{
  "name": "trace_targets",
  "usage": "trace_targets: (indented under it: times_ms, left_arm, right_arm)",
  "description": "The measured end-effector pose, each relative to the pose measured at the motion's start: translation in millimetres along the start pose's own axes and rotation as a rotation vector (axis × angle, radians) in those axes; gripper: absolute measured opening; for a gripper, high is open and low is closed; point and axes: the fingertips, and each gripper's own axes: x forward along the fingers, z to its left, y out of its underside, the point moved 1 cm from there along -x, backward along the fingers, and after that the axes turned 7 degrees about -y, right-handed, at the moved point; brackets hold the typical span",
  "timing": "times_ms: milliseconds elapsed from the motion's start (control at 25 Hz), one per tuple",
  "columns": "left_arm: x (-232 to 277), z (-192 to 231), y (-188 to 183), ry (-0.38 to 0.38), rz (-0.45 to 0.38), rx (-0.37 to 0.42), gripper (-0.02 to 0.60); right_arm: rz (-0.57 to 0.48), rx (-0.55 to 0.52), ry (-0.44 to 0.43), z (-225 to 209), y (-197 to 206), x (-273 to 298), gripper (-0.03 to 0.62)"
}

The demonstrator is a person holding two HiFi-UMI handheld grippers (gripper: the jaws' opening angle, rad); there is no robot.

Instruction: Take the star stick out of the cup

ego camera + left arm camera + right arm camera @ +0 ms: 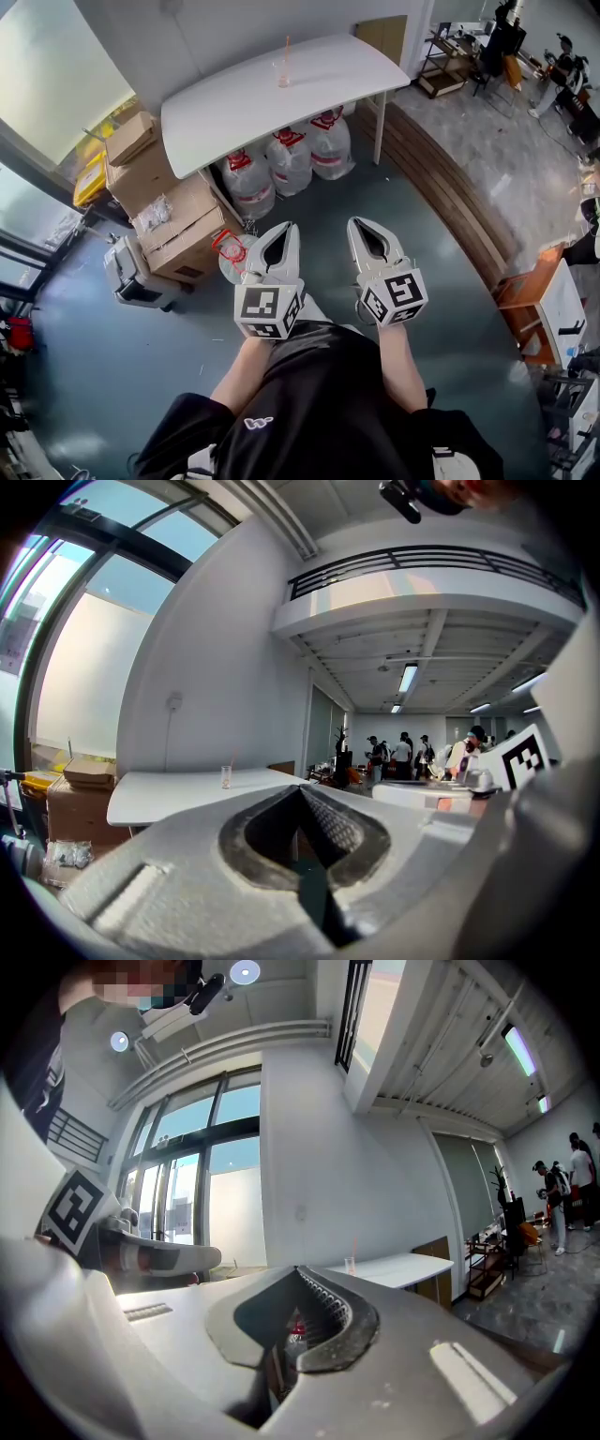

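A small clear cup point(283, 73) with a thin orange stick point(286, 49) standing in it sits near the far edge of a white table point(244, 103). Both grippers hang far short of that table, over the dark floor. My left gripper point(289, 228) and my right gripper point(357, 223) point side by side toward the table. Each has its jaws closed tip to tip with nothing between them. In the left gripper view the cup point(226, 776) is tiny beyond the gripper point(300, 787). In the right gripper view the cup point(350, 1264) is just as distant past the gripper point(298, 1269).
Three large water jugs point(286, 161) stand under the table, and stacked cardboard boxes point(173, 220) sit to its left. A curved wooden step point(450, 197) runs along the right. Several people point(403, 752) stand far back in the room.
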Motion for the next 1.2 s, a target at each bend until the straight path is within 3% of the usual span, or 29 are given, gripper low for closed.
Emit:
trace_targets:
  times_ms: [600, 1200]
  left_arm:
    - [24, 6, -6, 0.001, -0.017, -0.003, 0.002]
    - [73, 21, -17, 0.015, -0.059, -0.005, 0.002]
  right_arm:
    - [-0.036, -0.014, 0.034, -33, -9, 0, 0.006]
    - [-0.064, -0.048, 0.030, -68, -20, 36, 0.006]
